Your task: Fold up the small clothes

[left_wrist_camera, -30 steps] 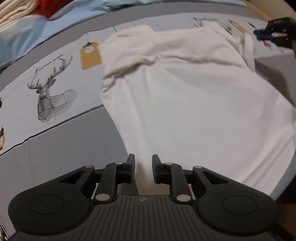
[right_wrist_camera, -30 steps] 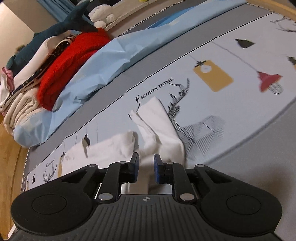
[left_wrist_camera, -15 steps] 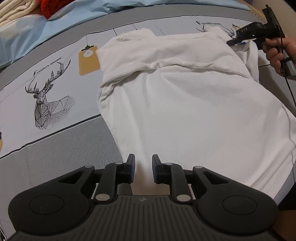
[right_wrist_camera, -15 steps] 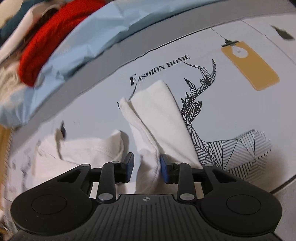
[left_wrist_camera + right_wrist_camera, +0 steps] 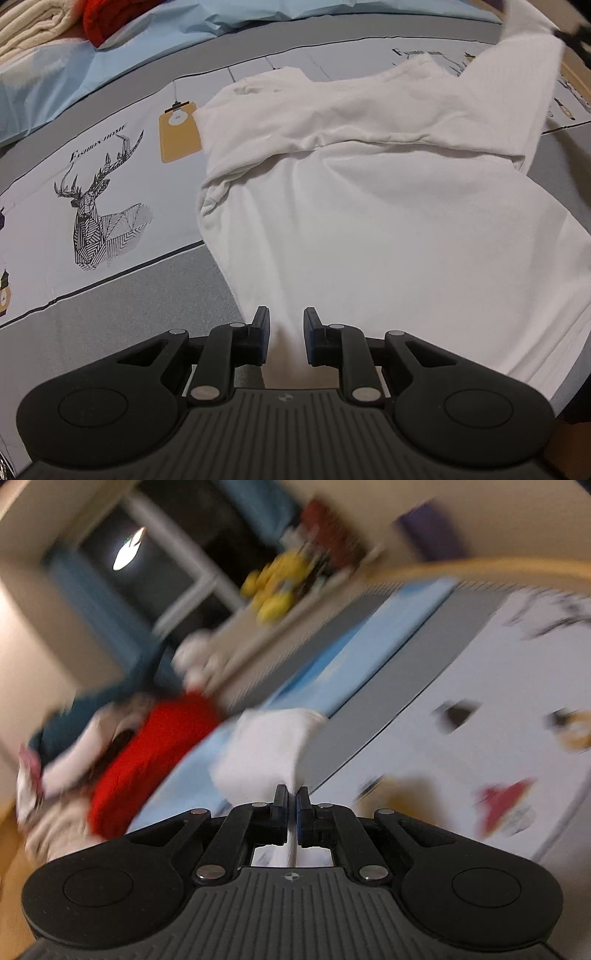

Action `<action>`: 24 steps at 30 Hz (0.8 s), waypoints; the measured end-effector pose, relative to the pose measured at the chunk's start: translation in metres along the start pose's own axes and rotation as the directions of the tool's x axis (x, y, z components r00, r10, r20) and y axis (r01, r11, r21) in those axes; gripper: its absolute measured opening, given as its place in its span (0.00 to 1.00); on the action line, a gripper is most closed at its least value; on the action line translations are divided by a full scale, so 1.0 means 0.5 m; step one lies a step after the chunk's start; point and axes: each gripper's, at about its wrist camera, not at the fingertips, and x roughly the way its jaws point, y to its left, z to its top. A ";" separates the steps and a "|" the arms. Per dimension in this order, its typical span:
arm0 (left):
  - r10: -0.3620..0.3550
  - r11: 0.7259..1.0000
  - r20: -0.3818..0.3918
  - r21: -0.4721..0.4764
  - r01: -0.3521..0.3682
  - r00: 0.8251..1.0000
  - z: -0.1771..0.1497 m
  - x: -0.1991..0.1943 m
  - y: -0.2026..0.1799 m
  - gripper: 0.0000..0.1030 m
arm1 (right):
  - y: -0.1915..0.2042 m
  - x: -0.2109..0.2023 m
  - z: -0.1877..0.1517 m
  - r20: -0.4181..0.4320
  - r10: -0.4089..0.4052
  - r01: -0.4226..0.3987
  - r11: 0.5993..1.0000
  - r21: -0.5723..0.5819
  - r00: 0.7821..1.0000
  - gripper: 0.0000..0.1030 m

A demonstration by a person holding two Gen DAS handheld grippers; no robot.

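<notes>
Shirt point(image 5: 369, 206): white, spread across the printed bed sheet point(image 5: 110, 155); hem nearest the left camera, far right sleeve lifted off the bed toward the upper right.
Sleeve point(image 5: 266, 753): white cloth bunched just ahead of the right tool, raised in the air, blurred.
Left gripper point(image 5: 286, 325): low at the shirt's near edge, 2 fingers set a narrow gap apart with white cloth running between them; grip on the cloth not clear, cannot tell.
Right gripper point(image 5: 291, 801): fingers pinched nearly together on a thin fold of the sleeve, tilted up toward the room.
Sheet print: deer head point(image 5: 99, 218) left of the shirt, well apart; yellow lamp tag point(image 5: 179, 133) just beside the shirt's left shoulder.
Pile point(image 5: 107, 14): red knit and cream cloth on blue bedding, far left corner.
Shelf: yellow toy point(image 5: 277, 587), heavily blurred.
</notes>
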 end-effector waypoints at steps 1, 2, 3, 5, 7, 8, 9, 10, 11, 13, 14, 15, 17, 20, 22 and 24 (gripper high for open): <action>0.000 1.000 0.000 0.007 0.000 1.000 0.001 0.000 -0.003 0.21 | -0.036 -0.021 0.008 0.046 -0.045 0.045 0.999 0.007 0.998 0.03; -0.001 1.000 -0.001 0.013 0.001 1.000 0.002 0.000 -0.007 0.21 | -0.081 -0.038 0.016 0.078 -0.110 0.107 0.994 0.034 0.991 0.03; -0.001 1.000 -0.003 0.018 0.001 1.000 0.002 0.001 -0.011 0.21 | -0.134 -0.049 0.021 0.086 -0.187 0.180 0.980 0.083 0.979 0.03; -0.002 1.000 -0.006 0.029 0.002 1.000 0.005 0.004 -0.018 0.21 | -0.247 -0.053 0.017 0.005 -0.357 0.350 0.918 0.186 0.934 0.03; -0.003 0.999 -0.011 0.034 0.003 1.000 0.009 0.008 -0.022 0.21 | -0.338 -0.064 -0.004 -0.062 -0.443 0.443 0.856 0.268 0.894 0.03; -0.003 0.999 -0.013 0.034 0.004 1.000 0.011 0.010 -0.024 0.21 | -0.372 -0.073 -0.013 -0.078 -0.479 0.480 0.831 0.282 0.875 0.03; -0.003 0.999 -0.015 0.034 0.004 1.000 0.012 0.012 -0.026 0.21 | -0.387 -0.080 -0.015 -0.074 -0.495 0.495 0.823 0.278 0.866 0.03; -0.003 0.999 -0.017 0.034 0.004 1.000 0.014 0.014 -0.028 0.21 | -0.392 -0.084 -0.012 -0.059 -0.498 0.493 0.825 0.277 0.865 0.03; -0.003 0.999 -0.020 0.036 0.004 1.000 0.015 0.017 -0.029 0.21 | -0.393 -0.092 -0.002 -0.032 -0.477 0.466 0.839 0.281 0.878 0.03; -0.002 0.999 -0.024 0.041 0.003 1.000 0.018 0.021 -0.032 0.21 | -0.373 -0.109 0.027 0.065 -0.409 0.380 0.888 0.259 0.910 0.03; -0.003 0.999 -0.024 0.042 0.004 1.000 0.019 0.022 -0.034 0.21 | -0.363 -0.119 0.040 0.120 -0.383 0.347 0.907 0.238 0.916 0.03; -0.006 0.999 -0.025 0.042 0.007 1.000 0.020 0.023 -0.035 0.21 | -0.369 -0.127 0.043 0.140 -0.390 0.352 0.905 0.237 0.910 0.03; -0.012 0.999 -0.027 0.049 0.013 1.000 0.018 0.025 -0.034 0.21 | -0.400 -0.126 0.040 0.088 -0.490 0.451 0.848 0.278 0.867 0.04; -0.026 0.998 -0.032 0.060 0.028 0.999 0.016 0.029 -0.030 0.21 | -0.452 -0.112 0.000 -0.079 -0.613 0.606 0.740 0.293 0.786 0.10; -0.034 0.998 -0.037 0.059 0.036 0.999 0.015 0.032 -0.023 0.21 | -0.454 -0.117 -0.018 -0.120 -0.625 0.630 0.722 0.288 0.771 0.10; -0.052 0.998 -0.043 0.043 0.054 0.998 0.015 0.035 -0.012 0.21 | -0.422 -0.118 -0.011 -0.115 -0.631 0.636 0.726 0.262 0.767 0.15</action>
